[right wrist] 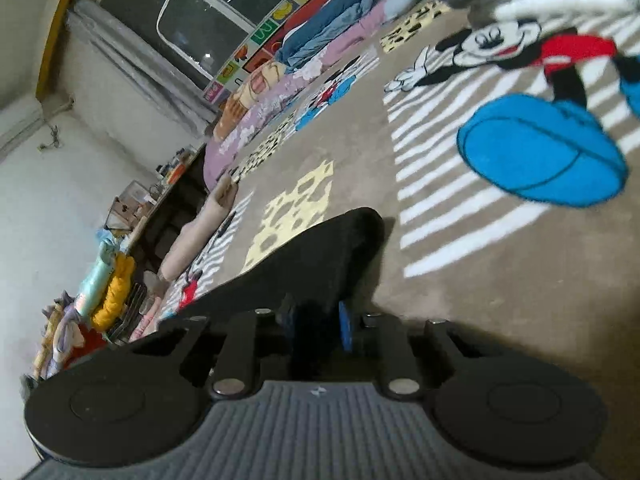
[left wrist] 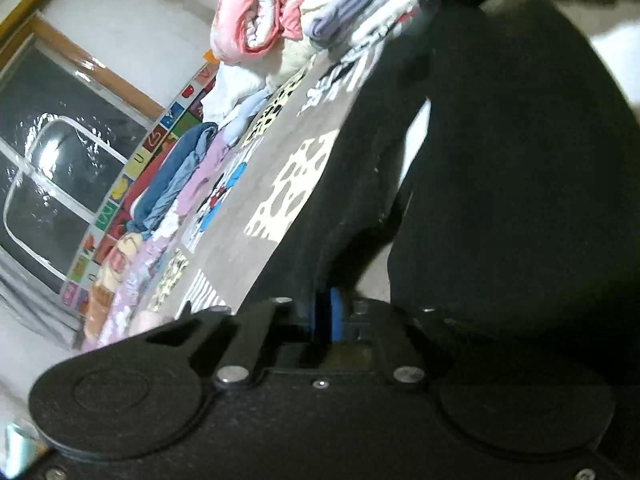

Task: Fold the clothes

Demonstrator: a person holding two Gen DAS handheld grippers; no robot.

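My widest thing is the brown cartoon blanket spread over the bed, printed with a mouse figure, white stripes and yellow cheese patches; it fills both wrist views. Along its far edge, under the dark window, lies a row of folded bedding in blue and lilac. In my left view a stack of folded clothes, pink and lavender, sits at the top. The black garment drapes large across the right of my left view and lies on the blanket, with a narrower end running up from my right fingers. My left gripper is clenched on the black cloth. My right gripper also pinches a fold of it between the blue pads.
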